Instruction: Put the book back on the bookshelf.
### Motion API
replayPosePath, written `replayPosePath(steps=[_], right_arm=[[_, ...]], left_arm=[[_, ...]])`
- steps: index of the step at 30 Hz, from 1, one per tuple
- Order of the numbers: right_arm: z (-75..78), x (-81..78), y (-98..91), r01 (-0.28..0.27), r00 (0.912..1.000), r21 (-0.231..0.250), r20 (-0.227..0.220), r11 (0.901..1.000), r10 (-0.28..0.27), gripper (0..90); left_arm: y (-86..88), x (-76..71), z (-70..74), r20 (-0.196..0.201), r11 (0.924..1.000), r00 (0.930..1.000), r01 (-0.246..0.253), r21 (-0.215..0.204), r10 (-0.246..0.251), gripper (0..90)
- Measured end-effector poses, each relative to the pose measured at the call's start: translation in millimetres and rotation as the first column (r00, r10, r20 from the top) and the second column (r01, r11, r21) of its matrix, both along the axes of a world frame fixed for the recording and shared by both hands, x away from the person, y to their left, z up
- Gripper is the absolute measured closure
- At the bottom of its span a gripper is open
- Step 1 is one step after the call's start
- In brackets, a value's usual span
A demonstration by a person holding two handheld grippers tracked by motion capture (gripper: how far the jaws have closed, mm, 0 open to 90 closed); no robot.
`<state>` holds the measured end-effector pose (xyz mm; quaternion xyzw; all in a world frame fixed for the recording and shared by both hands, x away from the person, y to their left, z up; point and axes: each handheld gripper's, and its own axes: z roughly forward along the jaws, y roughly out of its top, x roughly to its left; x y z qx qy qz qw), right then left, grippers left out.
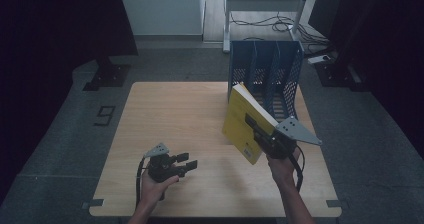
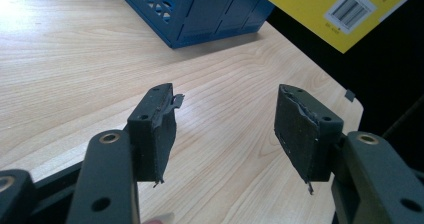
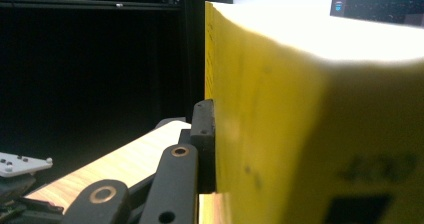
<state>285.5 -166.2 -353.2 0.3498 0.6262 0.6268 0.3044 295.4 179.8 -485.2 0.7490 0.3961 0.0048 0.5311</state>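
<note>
A thick yellow book (image 1: 243, 126) is held tilted above the right part of the wooden table (image 1: 170, 119), its top edge leaning toward the blue file rack (image 1: 266, 71). My right gripper (image 1: 257, 129) is shut on the book near its lower end. In the right gripper view the yellow book (image 3: 300, 134) presses against the one visible pad (image 3: 204, 139); the other jaw is hidden behind it. My left gripper (image 1: 187, 162) rests low over the front left of the table, open, with nothing between its pads (image 2: 157, 129). The book's barcode corner (image 2: 345, 9) hangs above in the left gripper view.
The blue file rack (image 2: 200, 9) has three upright slots and stands at the table's far right edge. Beyond the table are a grey floor, a metal frame with cables (image 1: 265, 14) and dark curtains on both sides. The table's left half is bare wood.
</note>
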Motion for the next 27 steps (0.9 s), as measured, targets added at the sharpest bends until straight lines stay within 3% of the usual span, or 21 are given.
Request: replayPosePath(steps=[5,16,27], right_arm=[[6.6,2.0,3.1,-0.011,0.9999,0.004,0.007,0.9999,0.011,74.4],[14.6,9.4,1.5,0.017,0.9999,0.011,0.001,0.9998,-0.017,74.4],[24.0,20.2,0.3,0.061,0.9981,-0.008,0.006,0.9981,-0.061,74.4]], left_arm=[[2.0,-0.4,1.0,0.006,1.0000,1.0000,-0.008,0.003,0.007,41.4],[4.3,-0.4,2.0,0.002,0.9999,0.9999,-0.012,-0.011,0.012,41.4],[1.6,-0.1,-0.5,-0.006,1.0000,1.0000,-0.005,0.003,0.005,41.1]])
